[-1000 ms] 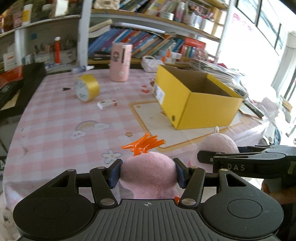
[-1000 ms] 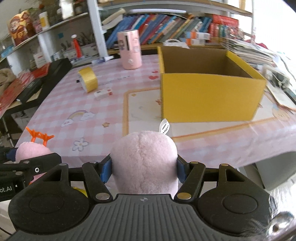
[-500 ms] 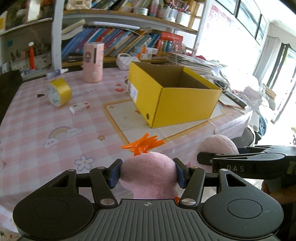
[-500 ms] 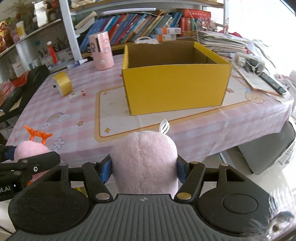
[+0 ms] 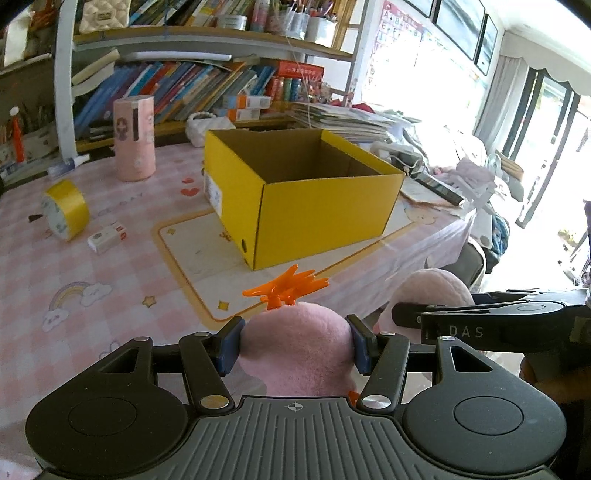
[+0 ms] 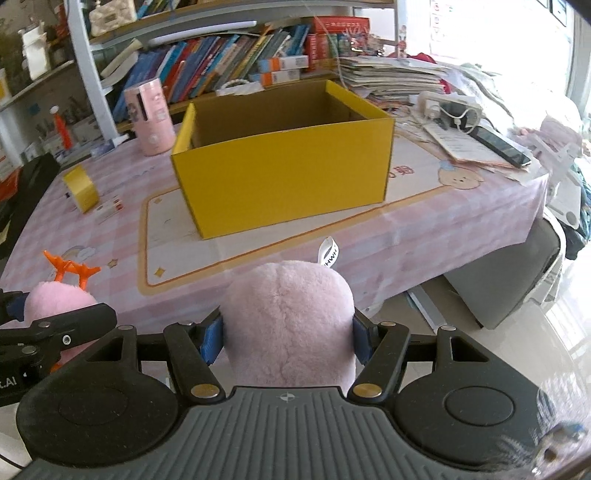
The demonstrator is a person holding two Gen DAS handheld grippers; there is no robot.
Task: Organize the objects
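Plush [image 5: 295, 343]: soft, light, probably one toy. My left gripper [image 5: 294, 345] and right gripper [image 6: 288, 338] clench its ends; pads dent pile, box [image 6: 280, 173] ahead.

Bookshelves [image 5: 207, 81] behind, crammed with books; paper stacks [image 6: 391, 77] and a phone [image 6: 502, 146] (screen dark) rightward.

Daylight floods in from the windows [image 5: 524, 122] at about two o'clock in the left wrist view, blowing that corner out to near white; the right wrist view burns out likewise at two o'clock. The yellow box [image 5: 325, 218] is evenly lit, its inside shadowed. Both pictures are sharp at centre, while fisheye bending curves the shelves [image 6: 207, 22] and darkens the extreme corners.
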